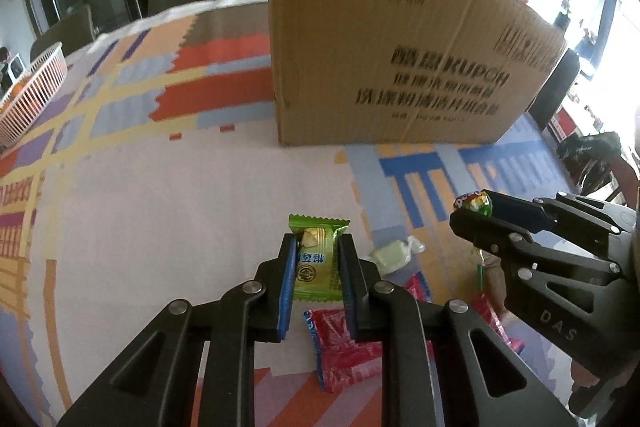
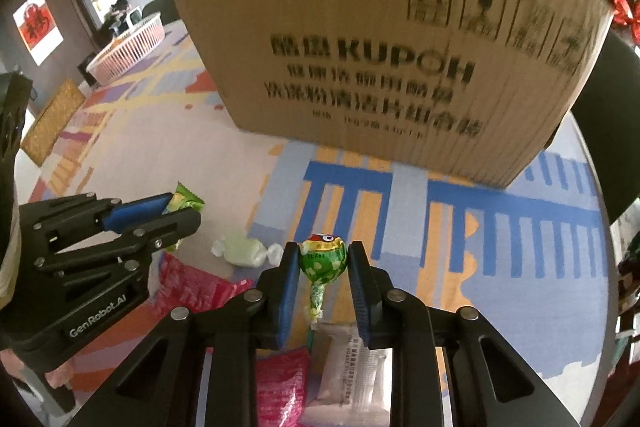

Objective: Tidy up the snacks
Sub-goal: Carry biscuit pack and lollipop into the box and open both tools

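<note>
Two grippers, each holding a sweet

The left gripper [image 1: 318, 259] has its jaws clamped on a green candy [image 1: 316, 259]. The right gripper [image 2: 324, 263] squeezes a lollipop [image 2: 323, 255] above the worktop [image 1: 160, 207], near the big cardboard box [image 2: 380, 59].

My right gripper [image 2: 324, 259] pinches a green-wrapped lollipop [image 2: 323, 258] by its head, stick hanging down between the blue pads. To its left, my left gripper [image 2: 182, 209] clamps a green snack packet [image 2: 185, 198]. A pale wrapped candy [image 2: 245, 250] lies on the patterned tablecloth [image 2: 500, 251] between them. A cardboard box [image 2: 384, 67] stands beyond.
</note>
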`<state>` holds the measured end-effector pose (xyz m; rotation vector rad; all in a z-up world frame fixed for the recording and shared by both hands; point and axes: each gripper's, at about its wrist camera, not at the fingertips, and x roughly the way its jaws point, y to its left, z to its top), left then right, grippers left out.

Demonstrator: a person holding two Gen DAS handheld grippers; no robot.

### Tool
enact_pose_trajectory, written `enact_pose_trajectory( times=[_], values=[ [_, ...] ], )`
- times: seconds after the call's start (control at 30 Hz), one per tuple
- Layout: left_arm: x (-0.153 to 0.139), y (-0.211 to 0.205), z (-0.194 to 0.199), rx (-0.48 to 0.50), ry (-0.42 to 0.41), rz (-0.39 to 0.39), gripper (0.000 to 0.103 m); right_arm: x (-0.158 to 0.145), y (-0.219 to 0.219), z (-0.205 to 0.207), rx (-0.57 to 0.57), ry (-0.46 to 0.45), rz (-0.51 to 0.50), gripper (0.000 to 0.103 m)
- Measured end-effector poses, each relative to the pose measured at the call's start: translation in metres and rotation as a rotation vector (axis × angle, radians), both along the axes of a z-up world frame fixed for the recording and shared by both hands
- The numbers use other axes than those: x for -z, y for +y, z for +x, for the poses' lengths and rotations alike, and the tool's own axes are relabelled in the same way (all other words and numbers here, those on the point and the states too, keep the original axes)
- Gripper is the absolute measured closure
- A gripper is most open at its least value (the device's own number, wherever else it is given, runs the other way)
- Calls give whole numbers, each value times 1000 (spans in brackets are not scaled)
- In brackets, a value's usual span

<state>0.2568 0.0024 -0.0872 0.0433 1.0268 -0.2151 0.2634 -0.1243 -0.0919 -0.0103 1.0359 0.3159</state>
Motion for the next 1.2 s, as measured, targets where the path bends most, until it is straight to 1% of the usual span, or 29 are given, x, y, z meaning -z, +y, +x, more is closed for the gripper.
enact_pose_trajectory(
  times=[0.27,0.63,0.9,1.07,1.2],
  values=[
    [-43,-2,-10,5,-90,-39,82,-39,-11,-3,29,-99,12,77],
    [-98,-12,-20,34,-210,-64,82,-89,-23,-20,44,-211,50,77],
    [-128,-17,-17,42,-280,-77,82,-122,-28,-28,56,-289,62,77],
    [-143,-20,-11,44,-313,-83,82,-144,-32,-26,63,-339,69,77],
    [-154,-22,-2,47,-330,-87,82,-155,-34,-22,65,-365,66,77]
  ],
)
